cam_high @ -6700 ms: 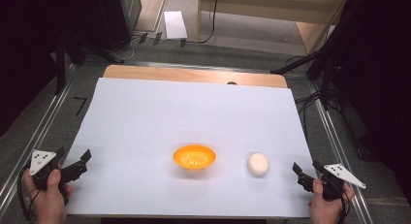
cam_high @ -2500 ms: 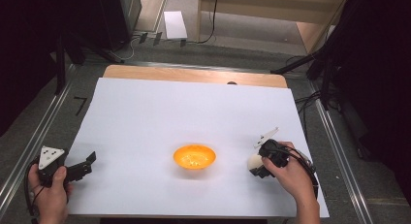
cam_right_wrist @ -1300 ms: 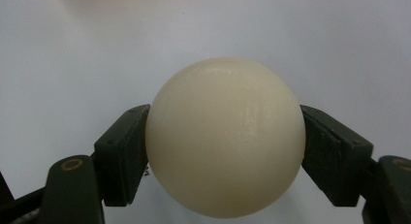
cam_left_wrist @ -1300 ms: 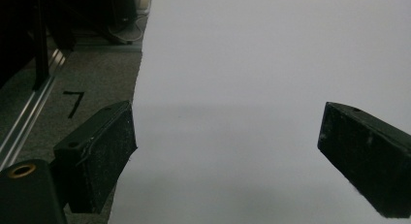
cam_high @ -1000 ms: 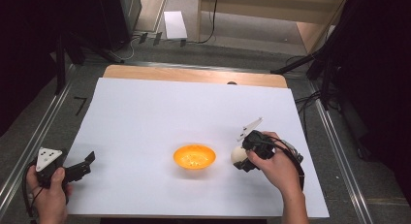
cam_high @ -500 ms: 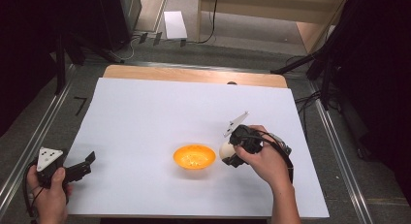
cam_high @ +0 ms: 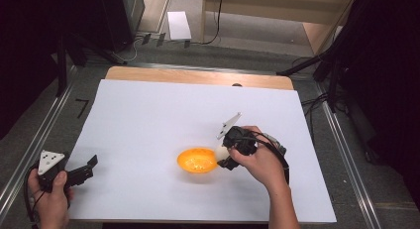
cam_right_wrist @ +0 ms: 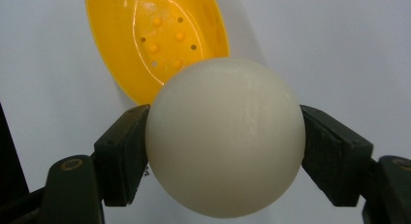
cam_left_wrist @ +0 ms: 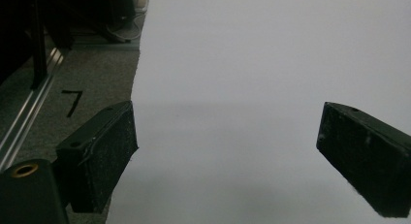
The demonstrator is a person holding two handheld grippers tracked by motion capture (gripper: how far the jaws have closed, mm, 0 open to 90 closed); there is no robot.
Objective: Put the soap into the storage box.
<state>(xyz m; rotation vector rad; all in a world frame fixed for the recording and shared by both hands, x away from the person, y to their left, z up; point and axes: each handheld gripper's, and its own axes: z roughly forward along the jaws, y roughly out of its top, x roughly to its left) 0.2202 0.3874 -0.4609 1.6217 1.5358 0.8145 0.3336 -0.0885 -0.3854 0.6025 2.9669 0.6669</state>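
Right gripper | clamps white ball | beside orange bowl rim

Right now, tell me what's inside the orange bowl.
The bowl holds nothing visible: its floor shows small bumps and holes. The white ball, gripped by the right gripper, covers the bowl's near rim, so that part stays unseen.

Egg now beside bowl

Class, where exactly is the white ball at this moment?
The white ball is clamped between the right gripper's jaws, right of centre in the high view, at the right edge of the orange bowl on the white sheet.
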